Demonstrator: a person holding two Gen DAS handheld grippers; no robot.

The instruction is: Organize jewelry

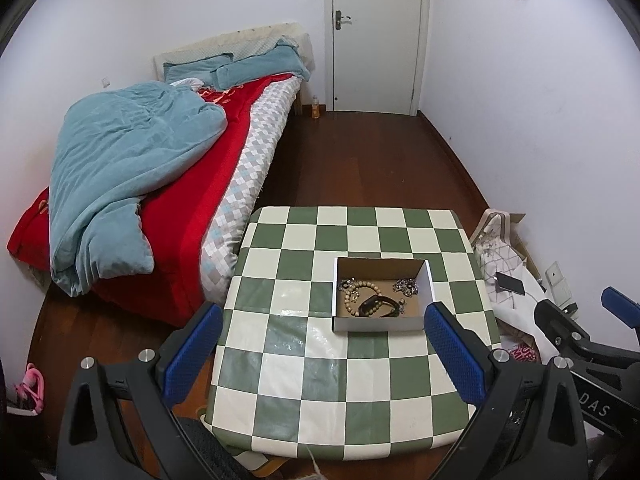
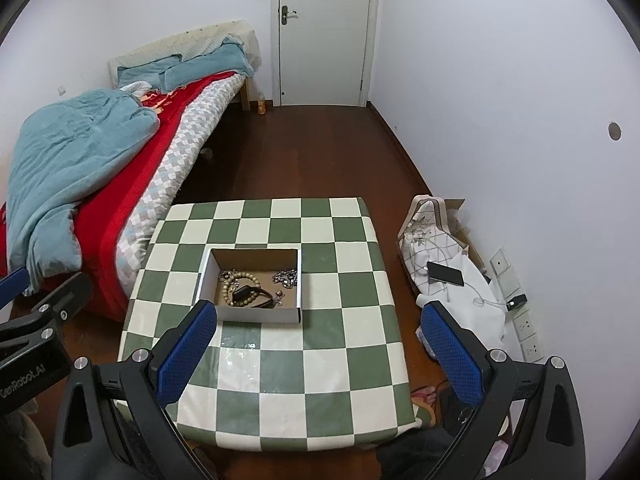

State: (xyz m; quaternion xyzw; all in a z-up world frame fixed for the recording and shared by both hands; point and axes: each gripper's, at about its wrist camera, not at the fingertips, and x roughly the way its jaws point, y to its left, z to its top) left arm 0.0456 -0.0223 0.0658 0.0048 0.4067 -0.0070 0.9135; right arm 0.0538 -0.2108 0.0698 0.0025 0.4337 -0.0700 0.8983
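Both wide and empty: left claw (image 1: 320, 354), right claw (image 2: 320, 350). Next, reaching into box (image 1: 382, 324) for bead bracelet (image 1: 362, 294).

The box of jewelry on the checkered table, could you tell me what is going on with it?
A person holds two grippers above the checkered table. The left gripper and right gripper are both open and empty. The beaded bracelet, dark band and chains all lie inside the box.

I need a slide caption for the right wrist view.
Open right claw above checkered table; jewelry lies in cardboard box.
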